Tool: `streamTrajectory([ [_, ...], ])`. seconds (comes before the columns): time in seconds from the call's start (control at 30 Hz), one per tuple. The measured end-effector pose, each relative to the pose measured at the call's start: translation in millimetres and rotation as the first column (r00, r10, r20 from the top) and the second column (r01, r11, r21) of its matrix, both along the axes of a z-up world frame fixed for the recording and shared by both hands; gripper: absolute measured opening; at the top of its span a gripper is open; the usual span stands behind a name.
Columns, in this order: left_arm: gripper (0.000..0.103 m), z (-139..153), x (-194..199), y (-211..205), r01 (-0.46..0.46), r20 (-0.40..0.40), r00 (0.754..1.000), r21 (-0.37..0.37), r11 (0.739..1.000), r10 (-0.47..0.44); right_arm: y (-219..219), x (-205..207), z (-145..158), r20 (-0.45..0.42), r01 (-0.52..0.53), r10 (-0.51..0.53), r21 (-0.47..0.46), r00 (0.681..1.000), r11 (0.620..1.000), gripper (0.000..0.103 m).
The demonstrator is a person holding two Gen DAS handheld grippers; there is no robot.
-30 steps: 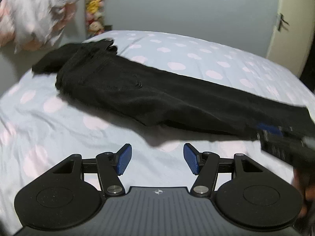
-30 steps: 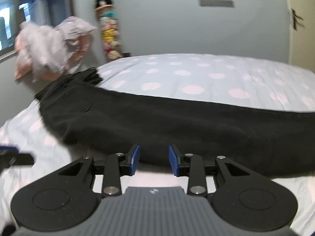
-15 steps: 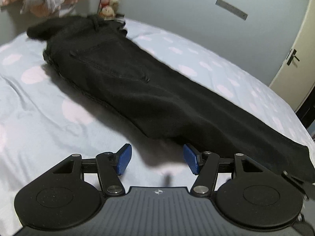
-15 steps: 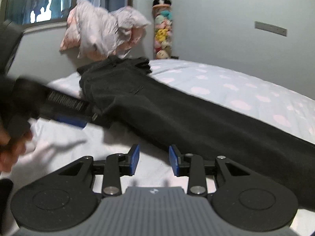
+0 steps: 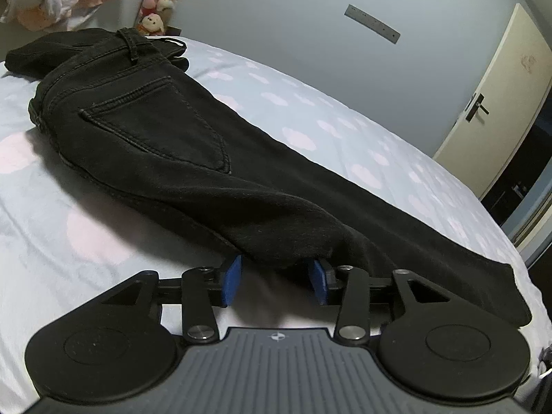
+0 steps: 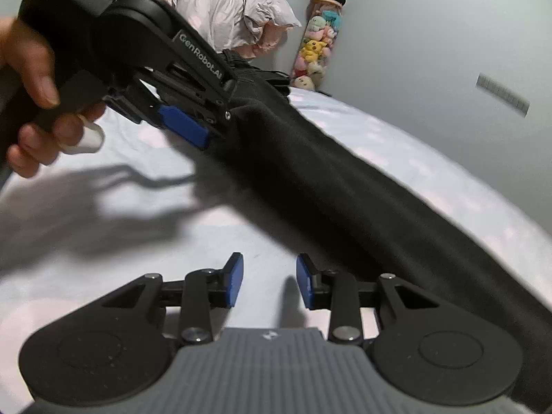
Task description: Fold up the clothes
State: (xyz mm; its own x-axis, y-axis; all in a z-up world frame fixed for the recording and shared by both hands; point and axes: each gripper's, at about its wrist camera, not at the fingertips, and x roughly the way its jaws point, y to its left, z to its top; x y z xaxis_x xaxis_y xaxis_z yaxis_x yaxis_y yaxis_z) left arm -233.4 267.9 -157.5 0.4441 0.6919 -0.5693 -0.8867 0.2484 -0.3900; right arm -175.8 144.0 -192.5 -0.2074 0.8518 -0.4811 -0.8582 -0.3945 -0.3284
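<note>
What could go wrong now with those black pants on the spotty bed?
The left gripper, whose jaws have just been closing, has only a small bulge at the near edge of the black denim trousers between its blue pads, so the cloth may slip out. The right gripper is open over bare dotted bedsheet, so it might pinch the sheet.

A home bedroom: cloud-print bed [image 5: 310, 131], stacked plush toys [image 6: 315, 51]

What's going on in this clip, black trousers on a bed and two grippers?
A person is folding black jeans laid lengthwise on a spotted bed sheet. The left gripper has reached the near edge of the jeans around mid-leg; its jaws have just been closing, with a bulge of fabric between the blue pads, not visibly pinched yet. The right gripper sits open over bare sheet beside the leg, holding nothing.
</note>
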Motion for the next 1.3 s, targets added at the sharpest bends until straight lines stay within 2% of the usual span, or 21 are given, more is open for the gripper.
streamTrajectory([
  [0.13,0.055,6,-1,2,0.002,0.001,1.0,-0.007,1.0,-0.002,11,-25,-2,0.155,-0.094,0.082,0.072,0.985,0.993,0.037],
  [0.23,0.055,8,-6,10,-0.001,0.036,0.999,-0.037,0.999,0.002,21,-41,-10,0.265,-0.115,0.079,0.122,0.961,0.986,0.037],
  [0.33,0.054,14,-7,18,-0.015,0.037,0.999,-0.051,0.999,0.017,33,-43,-11,0.268,-0.105,0.07,0.12,0.961,0.987,0.041],
  [0.4,0.05,15,-4,23,-0.022,0.026,0.999,-0.059,0.998,0.024,40,-42,-14,0.258,-0.092,0.06,0.115,0.964,0.989,0.046],
  [0.47,0.043,16,1,28,-0.03,0.008,0.999,-0.07,0.997,0.031,46,-39,-16,0.243,-0.078,0.048,0.113,0.969,0.991,0.046],
  [0.5,0.041,17,3,29,-0.035,-0.003,0.999,-0.073,0.997,0.034,47,-38,-17,0.234,-0.073,0.045,0.113,0.971,0.991,0.044],
  [0.57,0.031,22,6,29,-0.043,-0.026,0.999,-0.075,0.996,0.041,49,-37,-17,0.227,-0.071,0.044,0.114,0.973,0.991,0.043],
  [0.7,0.026,35,13,23,-0.043,-0.106,0.994,-0.068,0.997,0.036,58,-34,-14,0.222,-0.032,0.006,0.116,0.975,0.993,0.027],
  [0.77,0.025,39,16,20,-0.041,-0.147,0.989,-0.074,0.996,0.03,58,-32,-9,0.217,-0.036,0.008,0.127,0.976,0.991,0.028],
  [0.83,0.024,41,18,18,-0.037,-0.182,0.983,-0.087,0.996,0.02,51,-31,-1,0.218,-0.081,0.046,0.152,0.975,0.985,0.039],
  [0.97,0.023,38,19,11,-0.031,-0.227,0.974,-0.106,0.994,0.007,41,-35,15,0.267,-0.158,0.102,0.198,0.958,0.967,0.042],
  [1.03,0.022,35,17,9,-0.03,-0.227,0.974,-0.117,0.993,0.002,45,-37,11,0.311,-0.168,0.113,0.157,0.944,0.973,0.051],
  [1.1,0.021,35,14,7,-0.027,-0.218,0.976,-0.124,0.992,-0.001,49,-38,-4,0.393,-0.181,0.126,0.105,0.911,0.978,0.061],
  [1.13,0.021,35,13,6,-0.024,-0.218,0.976,-0.128,0.991,-0.004,49,-38,-11,0.434,-0.193,0.13,0.105,0.891,0.976,0.061],
  [1.23,0.02,28,12,6,-0.02,-0.227,0.974,-0.153,0.988,-0.016,57,-37,-8,0.408,-0.162,0.109,0.097,0.906,0.982,0.057],
  [1.27,0.02,24,12,7,-0.02,-0.228,0.973,-0.164,0.986,-0.018,59,-37,-9,0.416,-0.152,0.1,0.094,0.904,0.984,0.054],
  [1.3,0.019,20,10,7,-0.023,-0.223,0.975,-0.174,0.985,-0.017,61,-38,-10,0.426,-0.142,0.09,0.092,0.9,0.986,0.044],
])
